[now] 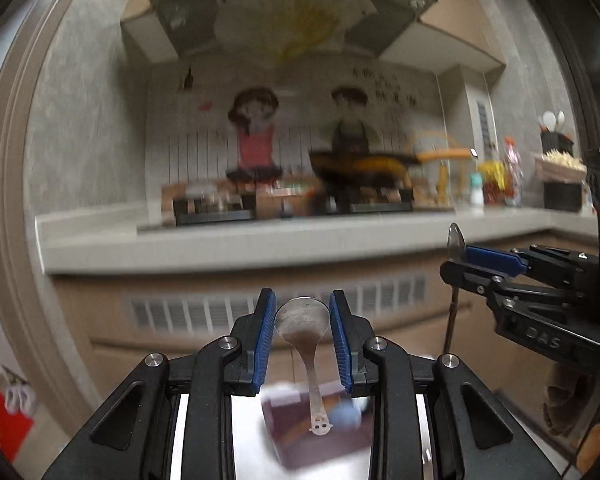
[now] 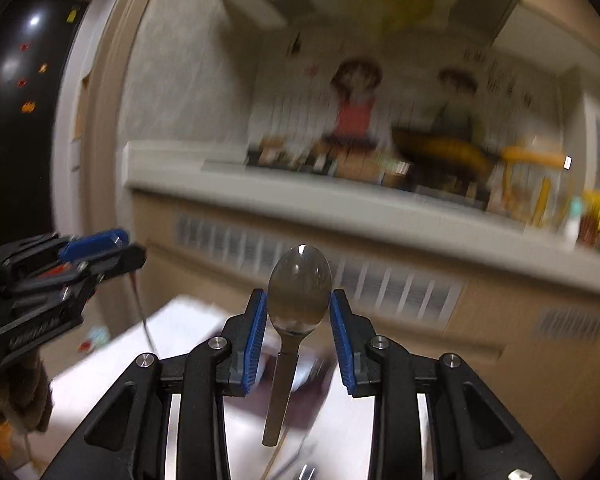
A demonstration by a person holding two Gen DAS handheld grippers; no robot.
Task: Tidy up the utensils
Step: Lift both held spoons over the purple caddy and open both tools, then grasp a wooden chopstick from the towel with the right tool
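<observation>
My left gripper (image 1: 302, 312) is shut on a short flat steel spoon (image 1: 303, 322), pads against the bowl edges, handle hanging down towards the camera. My right gripper (image 2: 299, 304) is shut on a longer steel spoon (image 2: 299, 286), bowl up, dark handle hanging down. Both are held in the air in front of a kitchen counter. The right gripper also shows at the right of the left wrist view (image 1: 460, 256) with its spoon (image 1: 455, 240) upright. The left gripper shows at the left of the right wrist view (image 2: 112, 250).
A grey counter (image 1: 260, 240) runs across ahead, with a gas hob and a dark wok (image 1: 364, 168), bottles and a utensil holder (image 1: 556, 140) at the right. Below the grippers is a blurred white surface (image 2: 112, 360) with a dark box (image 1: 300, 436).
</observation>
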